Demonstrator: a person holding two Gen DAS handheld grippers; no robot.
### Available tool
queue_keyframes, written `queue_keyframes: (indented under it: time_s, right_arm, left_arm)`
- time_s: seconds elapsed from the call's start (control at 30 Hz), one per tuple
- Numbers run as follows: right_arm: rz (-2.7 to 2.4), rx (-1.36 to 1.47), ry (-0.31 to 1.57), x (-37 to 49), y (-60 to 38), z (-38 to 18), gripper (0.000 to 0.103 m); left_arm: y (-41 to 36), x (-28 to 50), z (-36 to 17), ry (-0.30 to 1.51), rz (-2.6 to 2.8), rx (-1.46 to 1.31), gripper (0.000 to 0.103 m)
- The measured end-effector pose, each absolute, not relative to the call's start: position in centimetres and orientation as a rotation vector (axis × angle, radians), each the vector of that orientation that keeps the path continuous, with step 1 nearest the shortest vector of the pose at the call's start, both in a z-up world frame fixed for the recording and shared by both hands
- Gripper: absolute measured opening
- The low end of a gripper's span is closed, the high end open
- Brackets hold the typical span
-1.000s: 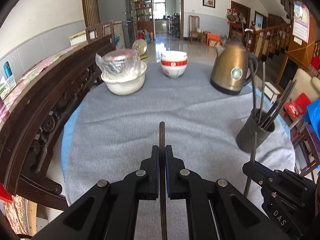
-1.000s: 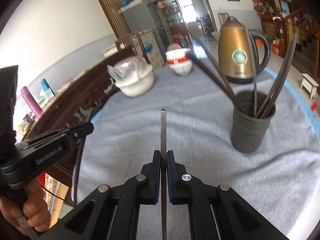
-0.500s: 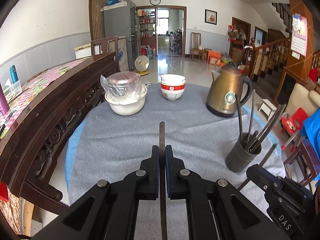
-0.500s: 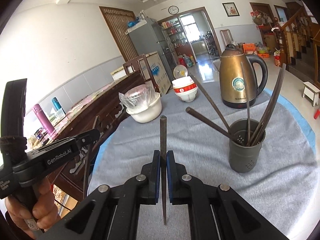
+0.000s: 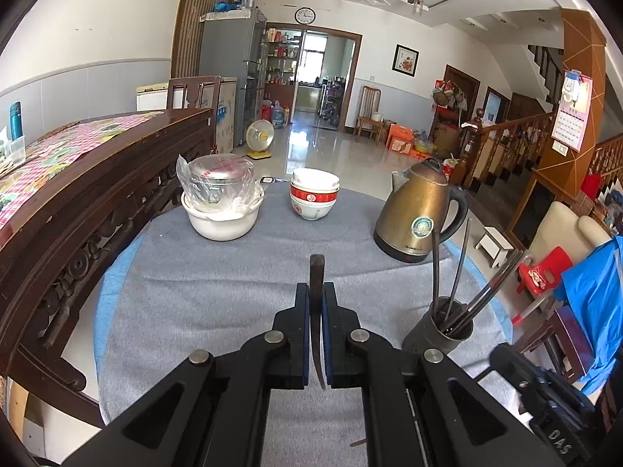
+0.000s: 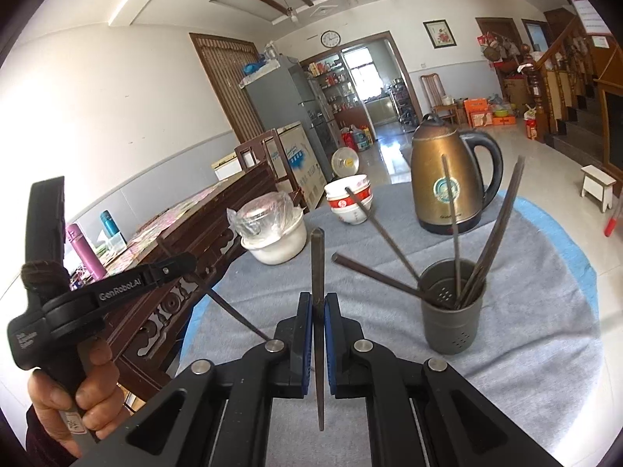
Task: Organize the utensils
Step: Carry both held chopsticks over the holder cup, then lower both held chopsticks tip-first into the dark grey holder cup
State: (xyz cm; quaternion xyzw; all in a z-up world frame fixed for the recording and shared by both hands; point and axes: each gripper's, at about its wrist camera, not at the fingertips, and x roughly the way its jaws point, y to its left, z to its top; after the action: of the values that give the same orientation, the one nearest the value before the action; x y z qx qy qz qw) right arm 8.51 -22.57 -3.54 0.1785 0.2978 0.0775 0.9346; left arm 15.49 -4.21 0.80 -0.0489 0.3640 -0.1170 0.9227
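The round table [image 5: 187, 292], covered in grey cloth with a blue edge showing, carries everything here, and the dark utensil holder [image 6: 453, 307] standing on it serves as the landmark. Beyond the holder stands the brass-coloured kettle [image 6: 440, 179]. Farther back and to the holder's left are the stacked red-and-white bowls [image 5: 314, 193], and left of those is the white bowl with a plastic-wrapped tin in it [image 5: 222, 210]. Several dark chopsticks lean inside the holder, fanned out in different directions.

The left gripper [image 5: 317, 299] is pressed tight on a single dark chopstick [image 5: 317, 272], which sticks forward past the fingertips, up over the cloth and left of the holder. The right gripper [image 6: 318, 307] is likewise clamped on its own chopstick [image 6: 317, 257], just left of the holder and nearer the camera than it. A hand [image 6: 81, 385] grips the left tool's handle in the right view.

Risks, as I judge them: each stick is held by a narrow pinch along its length, so it could pivot or slip if a tip catches the holder's rim. The sticks already leaning outward crowd the opening; a new one pushed in could lever them out or tip the holder. With both tools close together, the two held sticks could also knock each other.
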Motion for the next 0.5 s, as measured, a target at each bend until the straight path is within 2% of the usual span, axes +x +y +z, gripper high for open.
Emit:
queue_keyframes:
  time_s: [0.5]
  right_arm:
    - [0.087,0.364,0.555,7.4,-26.1,-1.7,0.006]
  left_arm:
    - [-6.4,14.8,1.8,0.74,-0.288,-0.065,0.006]
